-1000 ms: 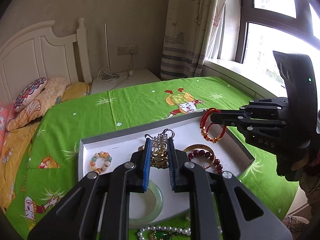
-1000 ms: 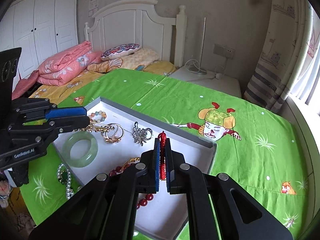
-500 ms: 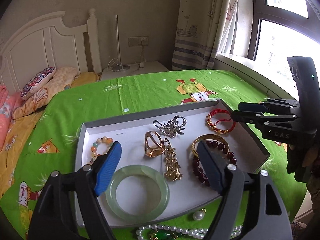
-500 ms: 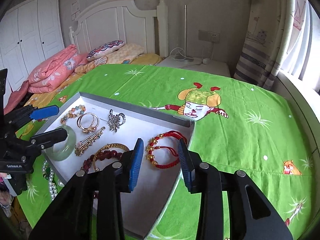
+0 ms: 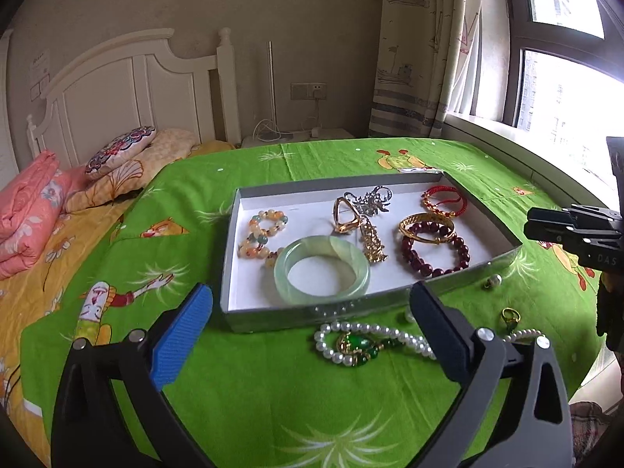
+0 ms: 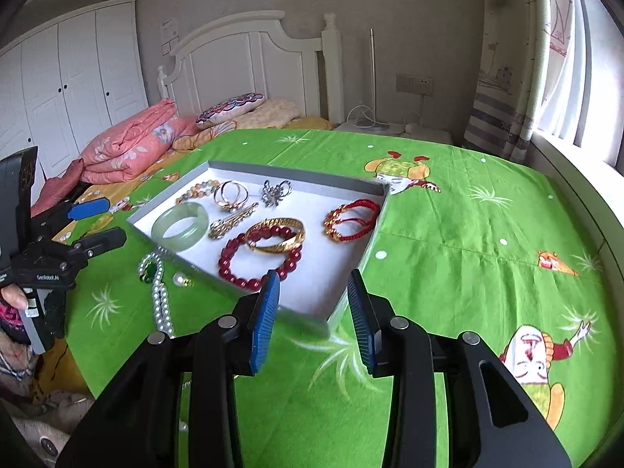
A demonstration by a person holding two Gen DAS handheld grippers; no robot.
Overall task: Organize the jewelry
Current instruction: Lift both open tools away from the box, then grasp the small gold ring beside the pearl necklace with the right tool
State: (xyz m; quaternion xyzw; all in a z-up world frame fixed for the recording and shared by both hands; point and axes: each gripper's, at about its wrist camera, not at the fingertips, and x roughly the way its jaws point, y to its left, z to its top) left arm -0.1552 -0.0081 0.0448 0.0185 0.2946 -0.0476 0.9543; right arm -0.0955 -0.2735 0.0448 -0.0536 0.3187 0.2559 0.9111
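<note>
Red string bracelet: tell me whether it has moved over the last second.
Yes. The red string bracelet went from hanging in the right gripper's shut fingers down into the tray's right end, beside the gold bangle.

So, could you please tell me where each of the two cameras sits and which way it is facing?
Left wrist: on the left gripper, looking across the bed at the tray's long near wall; its own open fingers show, with the right gripper at right.
Right wrist: on the right gripper, above the tray's near corner, facing the headboard; its own open fingers show, with the left gripper at left.
Shared: tray, jade bangle, pearl necklace.
</note>
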